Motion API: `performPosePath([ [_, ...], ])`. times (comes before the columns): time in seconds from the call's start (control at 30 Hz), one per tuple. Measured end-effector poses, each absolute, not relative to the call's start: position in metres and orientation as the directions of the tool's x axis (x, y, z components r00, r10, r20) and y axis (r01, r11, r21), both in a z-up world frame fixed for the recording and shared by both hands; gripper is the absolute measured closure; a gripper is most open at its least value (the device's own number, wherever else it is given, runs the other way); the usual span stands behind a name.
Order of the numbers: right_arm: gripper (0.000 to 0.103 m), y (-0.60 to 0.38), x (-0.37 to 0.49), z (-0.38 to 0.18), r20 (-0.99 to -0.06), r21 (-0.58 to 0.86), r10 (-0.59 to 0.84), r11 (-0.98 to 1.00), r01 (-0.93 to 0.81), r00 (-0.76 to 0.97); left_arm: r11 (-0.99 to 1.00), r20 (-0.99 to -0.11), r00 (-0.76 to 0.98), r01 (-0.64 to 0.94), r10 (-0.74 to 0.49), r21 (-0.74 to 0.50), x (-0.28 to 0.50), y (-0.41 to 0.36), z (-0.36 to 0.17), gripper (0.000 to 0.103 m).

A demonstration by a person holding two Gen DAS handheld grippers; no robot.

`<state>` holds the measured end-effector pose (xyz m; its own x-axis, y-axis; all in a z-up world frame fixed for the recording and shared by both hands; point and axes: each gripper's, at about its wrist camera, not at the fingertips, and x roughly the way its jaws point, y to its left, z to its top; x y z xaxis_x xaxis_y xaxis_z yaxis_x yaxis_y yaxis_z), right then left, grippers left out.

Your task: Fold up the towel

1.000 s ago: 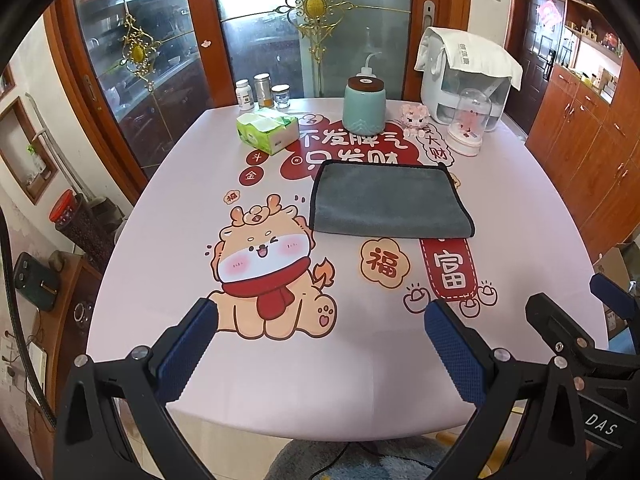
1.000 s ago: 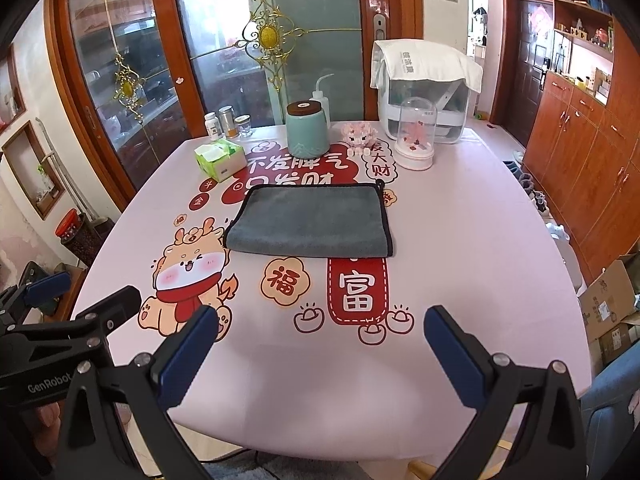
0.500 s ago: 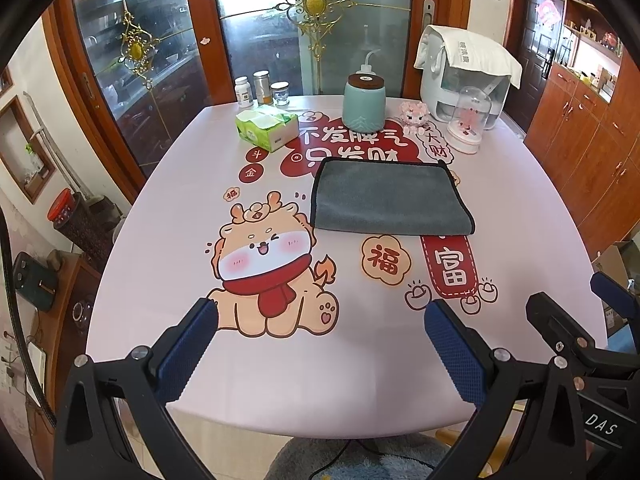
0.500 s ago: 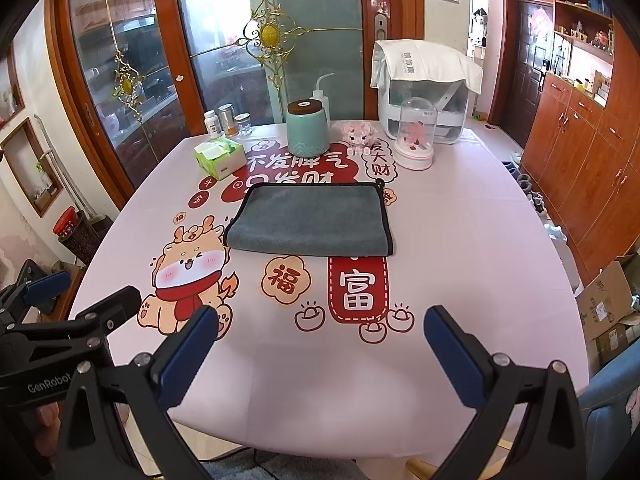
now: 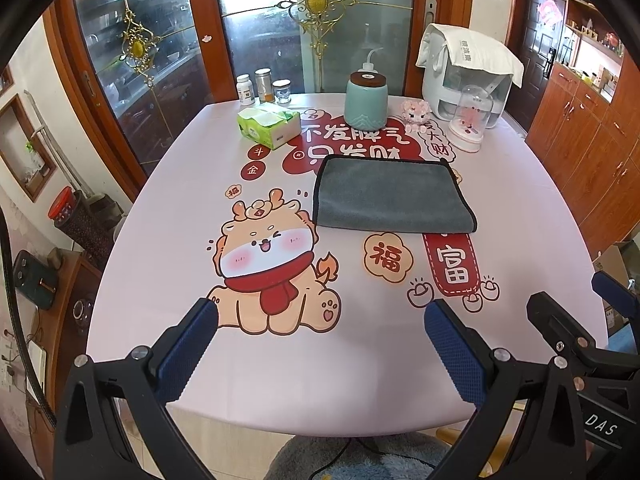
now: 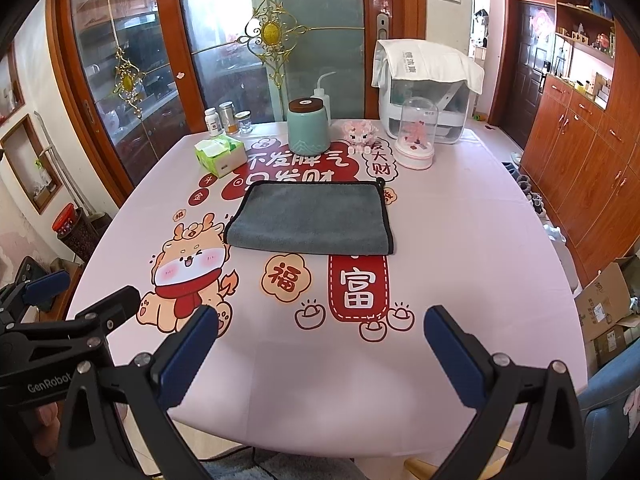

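Note:
A grey towel [image 5: 390, 196] with a black hem lies flat, folded into a rectangle, in the middle of the table; it also shows in the right wrist view [image 6: 314, 218]. My left gripper [image 5: 320, 344] is open and empty, held over the near edge of the table, well short of the towel. My right gripper [image 6: 320, 344] is open and empty at the near edge too, to the right of the left one. The right gripper's body shows at the left view's right edge [image 5: 572, 340]; the left gripper's body shows at the right view's left edge [image 6: 60, 332].
The table [image 5: 168, 240] has a pink cloth with a cartoon dragon. Behind the towel stand a green tissue box [image 5: 269, 125], a teal jar [image 5: 366, 98], a small pink toy [image 5: 416, 111], a glass dome [image 5: 471, 118], a white appliance [image 5: 468, 72] and three small bottles [image 5: 262, 87].
Both views have shifted very slightly, with the table and towel a touch lower in frame. Towel and grippers' opening are unchanged.

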<state>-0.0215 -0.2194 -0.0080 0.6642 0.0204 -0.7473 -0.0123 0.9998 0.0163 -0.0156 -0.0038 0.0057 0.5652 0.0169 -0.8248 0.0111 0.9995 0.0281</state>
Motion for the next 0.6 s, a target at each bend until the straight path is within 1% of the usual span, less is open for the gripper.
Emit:
performPosePath([
  [0.6, 0.000, -0.2175, -0.0213, -0.0129, -0.753, 0.013, 0.019, 1.000, -0.015, 0.658, 1.000, -0.827, 0.562, 0.011, 0.018, 0.029, -0.0173, 0.0000, 0.0029, 0.000],
])
